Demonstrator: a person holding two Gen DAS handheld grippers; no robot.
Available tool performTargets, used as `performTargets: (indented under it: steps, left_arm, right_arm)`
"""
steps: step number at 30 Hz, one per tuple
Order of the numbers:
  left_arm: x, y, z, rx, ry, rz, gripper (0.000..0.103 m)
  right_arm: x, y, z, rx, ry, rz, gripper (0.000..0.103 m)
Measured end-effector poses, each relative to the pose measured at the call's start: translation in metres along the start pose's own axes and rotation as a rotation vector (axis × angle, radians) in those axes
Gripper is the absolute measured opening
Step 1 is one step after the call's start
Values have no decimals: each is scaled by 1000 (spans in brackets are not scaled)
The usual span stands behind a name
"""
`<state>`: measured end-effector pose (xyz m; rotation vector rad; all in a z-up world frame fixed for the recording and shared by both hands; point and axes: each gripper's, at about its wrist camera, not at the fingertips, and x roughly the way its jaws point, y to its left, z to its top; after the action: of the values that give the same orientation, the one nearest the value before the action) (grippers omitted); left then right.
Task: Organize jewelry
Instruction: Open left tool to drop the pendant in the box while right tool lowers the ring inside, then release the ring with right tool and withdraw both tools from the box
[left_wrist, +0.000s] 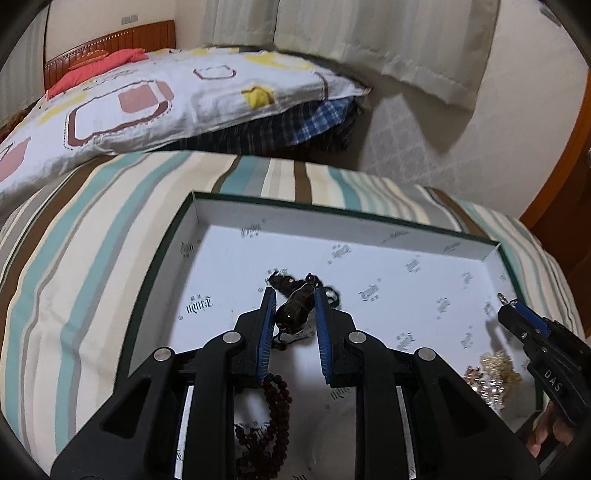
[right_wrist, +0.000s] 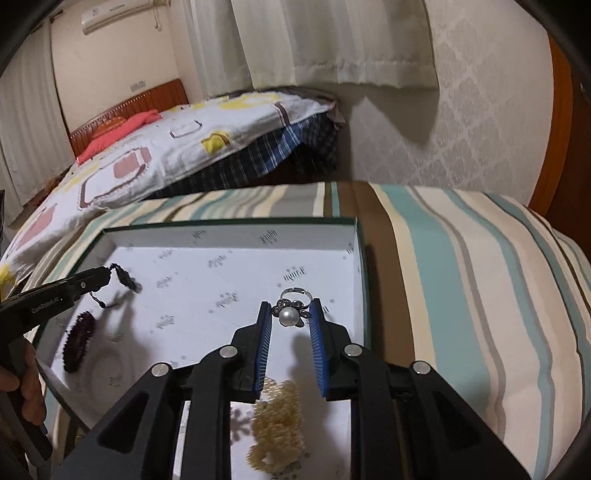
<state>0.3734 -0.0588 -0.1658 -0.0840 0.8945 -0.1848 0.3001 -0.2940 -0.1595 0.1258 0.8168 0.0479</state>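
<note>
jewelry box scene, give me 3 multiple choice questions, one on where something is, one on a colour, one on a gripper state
1. Where is the cream bead bracelet?
A. on the striped cover
B. in the box, under the right gripper
C. on the pillow

2. What colour are the gripper pads?
A. blue
B. red
C. yellow

3. What is the right gripper doing?
A. shut, nothing held
B. wide open over the bed
C. shut on the pearl ring

Answers:
1. B, it lies on the white floor of the box below the fingers.
2. A, the ribbed pads are blue.
3. C, the ring sits between both pads.
</note>
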Motion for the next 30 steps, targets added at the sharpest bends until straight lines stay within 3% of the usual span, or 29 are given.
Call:
performTargets:
  steps: [10, 16, 19, 30]
  left_arm:
    - [12, 2, -2, 0, 77, 5, 24]
    - [10, 1, -3, 3, 68, -1, 43]
    - [5, 2, -4, -1, 54, -2, 46]
    - [-65, 2, -18, -10, -114, -37, 61]
  right_arm:
    - [8, 3, -1, -17, 56, -10, 22]
    - [7, 4, -1, -15, 54, 1, 28]
    - [0, 5, -1, -10, 26, -1, 37]
    - [-60, 9, -5, 4, -113, -6, 37]
